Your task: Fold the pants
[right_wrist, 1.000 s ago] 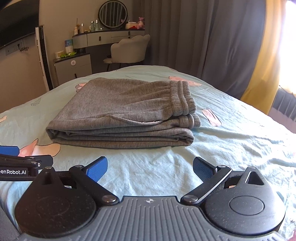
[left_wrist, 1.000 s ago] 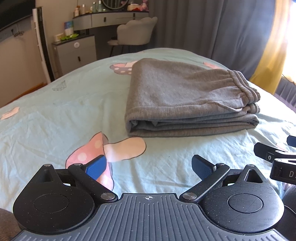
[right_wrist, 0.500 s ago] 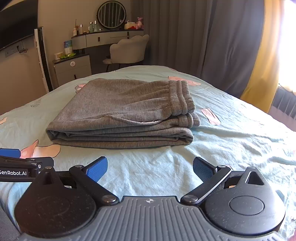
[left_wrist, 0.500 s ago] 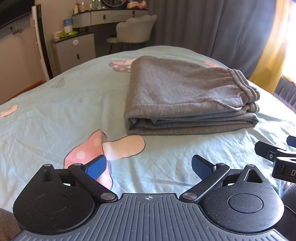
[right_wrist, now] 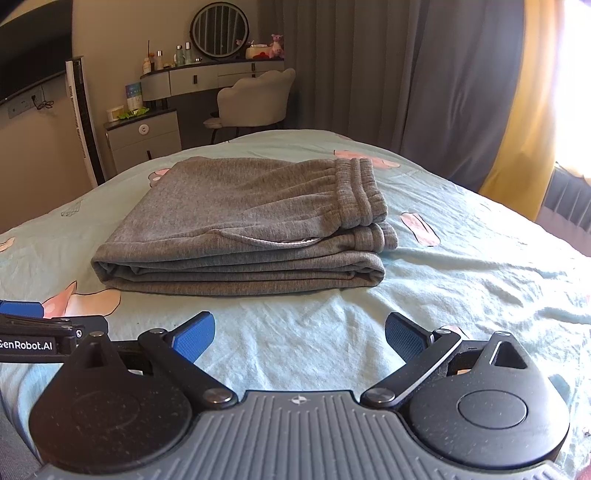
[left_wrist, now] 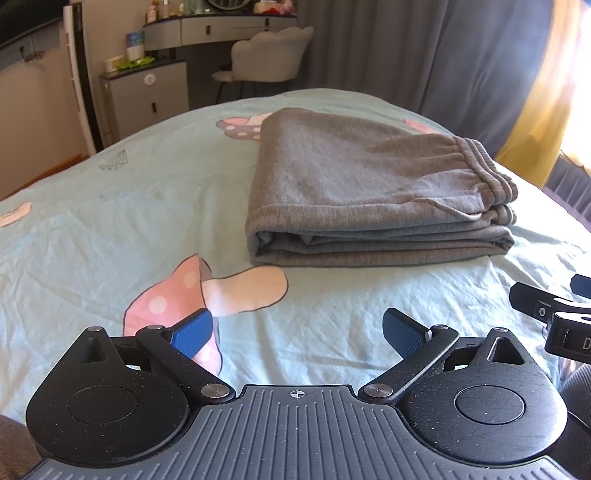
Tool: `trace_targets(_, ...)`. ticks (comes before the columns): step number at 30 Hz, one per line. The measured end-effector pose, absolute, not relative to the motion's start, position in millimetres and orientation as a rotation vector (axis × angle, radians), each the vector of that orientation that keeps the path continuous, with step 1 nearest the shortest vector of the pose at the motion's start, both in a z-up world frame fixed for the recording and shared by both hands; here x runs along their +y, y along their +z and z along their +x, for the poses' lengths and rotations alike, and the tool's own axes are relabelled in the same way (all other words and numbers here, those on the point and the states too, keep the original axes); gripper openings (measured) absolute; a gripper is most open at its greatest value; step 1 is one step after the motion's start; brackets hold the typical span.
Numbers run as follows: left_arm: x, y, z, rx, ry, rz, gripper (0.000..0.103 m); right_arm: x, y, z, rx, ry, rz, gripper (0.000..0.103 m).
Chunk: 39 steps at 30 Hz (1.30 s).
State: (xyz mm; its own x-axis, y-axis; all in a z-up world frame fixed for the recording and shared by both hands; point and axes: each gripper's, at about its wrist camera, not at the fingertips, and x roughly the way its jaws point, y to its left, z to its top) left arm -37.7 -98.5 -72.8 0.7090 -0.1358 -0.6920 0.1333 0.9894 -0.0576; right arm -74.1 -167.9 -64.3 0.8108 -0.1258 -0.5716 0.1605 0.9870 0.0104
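Beyond the far end of the bed (right_wrist: pixel 461 266) stands a grey vanity desk (right_wrist: pixel 207 79) with a round mirror (right_wrist: pixel 220 32), small bottles and a pink plush toy on top, a pale shell-backed chair (right_wrist: pixel 255 101) pushed up to it, and a low grey drawer cabinet (right_wrist: pixel 146 138) to its left; grey curtains (right_wrist: pixel 406 74) hang along the far right, with a yellow drape (right_wrist: pixel 517 110) washed out by sunlight beside them. The bed wears a light blue sheet (left_wrist: pixel 92 229) printed with pink mushrooms, one mushroom print (left_wrist: pixel 207 295) lying just near of the garment on the left. Nothing lies between the grippers and the pants (right_wrist: pixel 243 225), which rest near the middle of the bed — grey sweatpants folded into a compact rectangular stack of several layers, the ribbed elastic waistband (right_wrist: pixel 360 192) on the right side on top, the rounded fold on the left, and what may be a sliver of pale pocket lining peeking out under the top layer, though it is too small to be sure. The left gripper (left_wrist: pixel 297 332) hovers low over the sheet near of the stack, its blue-padded jaws spread wide with nothing between them. The right gripper (right_wrist: pixel 299 336) sits just beside it — likewise spread apart and empty, clear of the fabric.
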Motion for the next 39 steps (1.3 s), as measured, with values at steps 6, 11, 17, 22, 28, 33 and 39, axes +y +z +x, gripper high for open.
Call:
trace_targets(6,-98.2,-73.4,-37.1,0.773,-0.148,-0.006,0.101,-168.8,-64.6,-74.6,0.610,-0.154,0.065,0.099)
trace_targets(11,-96.3,-73.6,-36.0,0.777,-0.149,-0.016,0.101,-169.9,-64.9,-74.2,0.613,-0.156,0.067,0.099)
trace_targets(17,-97.0,-74.3,-35.3,0.782,-0.147,-0.014,0.101,-170.5,-65.2,-73.7,0.614,-0.155,0.068,0.099)
trace_targets(22,-96.8,-74.7,-35.4,0.785,-0.149,-0.017,0.101,-170.6,-65.3,-74.2,0.615,-0.157,0.069,0.099)
trace_targets(28,-96.2,-75.8,-34.7,0.791,-0.153,-0.021,0.101,-171.6,-65.1,-74.8,0.617,-0.160,0.074,0.099)
trace_targets(33,-96.3,-76.5,-34.4,0.794,-0.160,-0.021,0.101,-171.5,-65.2,-74.7,0.617,-0.161,0.075,0.099)
trace_targets(39,-95.8,-76.4,-35.1,0.795,-0.166,-0.022,0.101,-172.2,-65.7,-74.8,0.622,-0.161,0.078,0.099)
